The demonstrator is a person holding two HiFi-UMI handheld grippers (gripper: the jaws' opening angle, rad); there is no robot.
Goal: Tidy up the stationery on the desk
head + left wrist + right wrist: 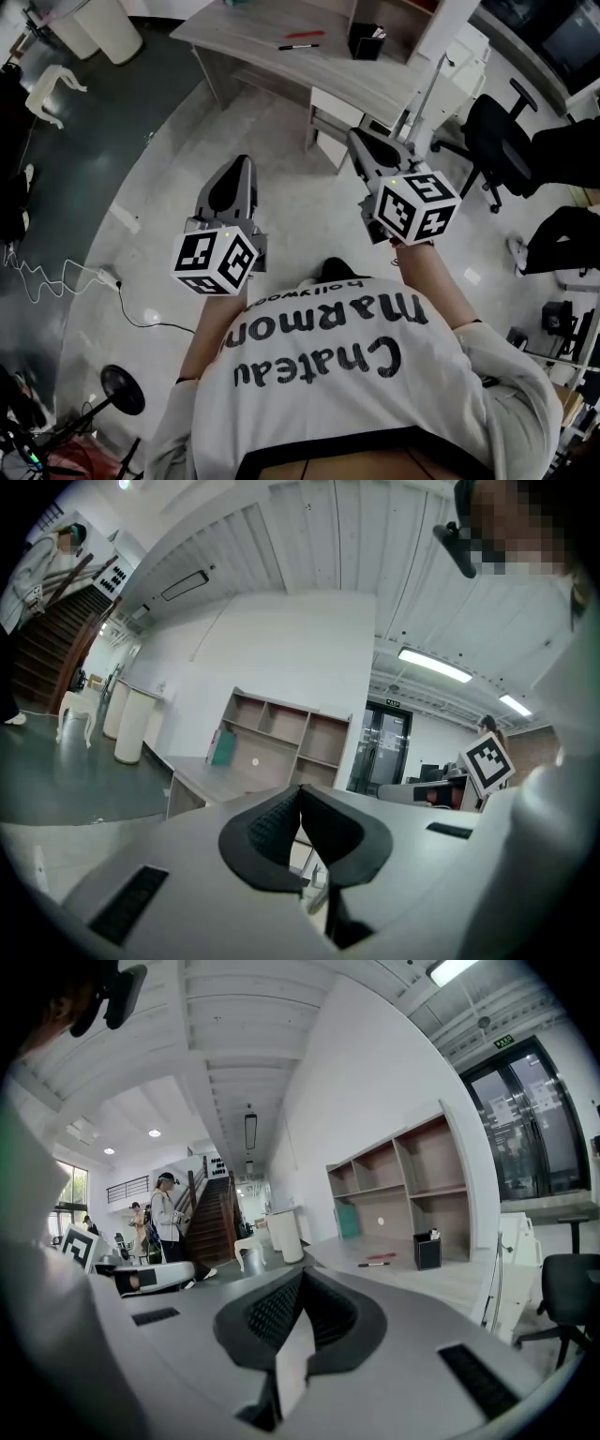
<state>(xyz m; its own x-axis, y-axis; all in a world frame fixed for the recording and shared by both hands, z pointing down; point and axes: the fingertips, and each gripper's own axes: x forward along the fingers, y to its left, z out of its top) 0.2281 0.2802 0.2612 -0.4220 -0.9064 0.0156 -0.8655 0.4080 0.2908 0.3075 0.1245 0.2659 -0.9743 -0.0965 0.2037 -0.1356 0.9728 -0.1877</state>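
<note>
Left gripper (242, 164) and right gripper (356, 137) were both clenched on nothing, well short of the far desk (246, 26), where red pen (302, 35) and black pen (298, 47) lay left of the pen holder (366, 43); arriving with jaws closed risked knocking pens off the edge.

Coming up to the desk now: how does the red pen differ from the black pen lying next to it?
Colour: the red pen is bright red, the black pen is dark.
Place: the red pen lies farther back on the desk, the black pen nearer its front edge.
Shared: both lie flat, close together, outside the pen holder and to its left in the head view.
</note>
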